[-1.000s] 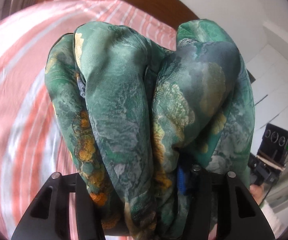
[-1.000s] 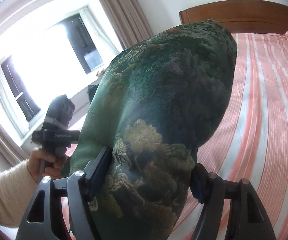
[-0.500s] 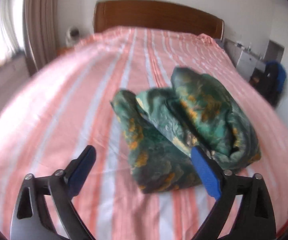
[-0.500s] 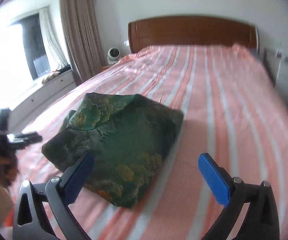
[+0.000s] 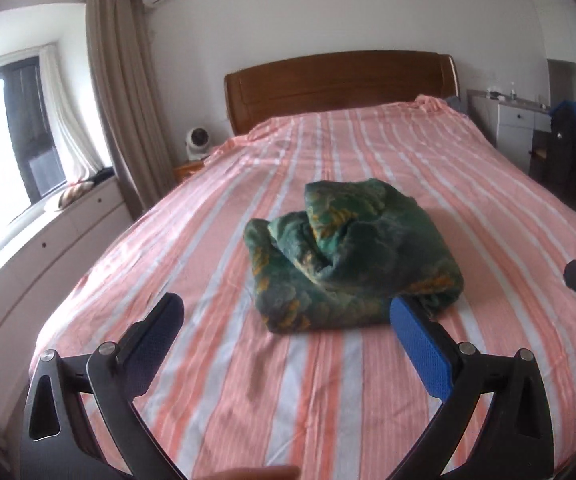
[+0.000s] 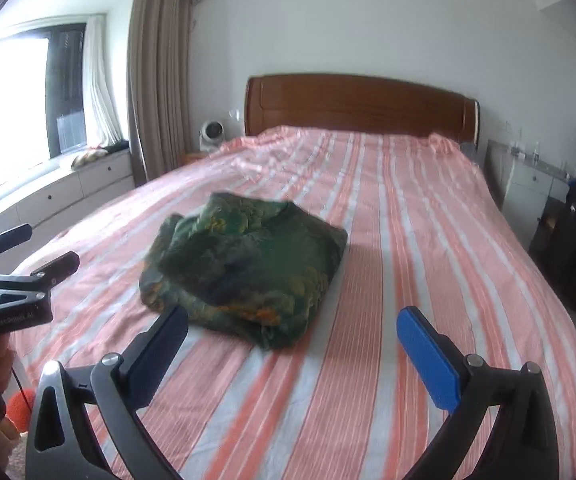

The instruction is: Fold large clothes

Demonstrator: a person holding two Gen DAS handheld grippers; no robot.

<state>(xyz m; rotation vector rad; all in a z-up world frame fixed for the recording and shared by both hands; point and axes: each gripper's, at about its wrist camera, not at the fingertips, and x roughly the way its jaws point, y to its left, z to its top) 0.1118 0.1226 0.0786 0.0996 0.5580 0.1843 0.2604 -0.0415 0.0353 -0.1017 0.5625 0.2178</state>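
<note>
A green patterned garment [image 5: 352,256] lies in a folded, rumpled bundle on the pink striped bed [image 5: 468,184]; it also shows in the right wrist view [image 6: 247,268]. My left gripper [image 5: 288,320] is open and empty, held back from the bundle's near edge. My right gripper [image 6: 292,324] is open and empty, held back from the bundle on its right side. The left gripper also shows at the left edge of the right wrist view [image 6: 19,256], open.
A wooden headboard [image 5: 340,88] stands at the far end. A window bench with drawers [image 5: 47,240] runs along the left. A small fan [image 5: 196,142] sits by the bed. A white desk and a dark jacket on a chair [image 5: 568,148] stand at right.
Both grippers let go of the green garment, opened and pulled back. The bundle now rests on the bed and is farther from both cameras.
</note>
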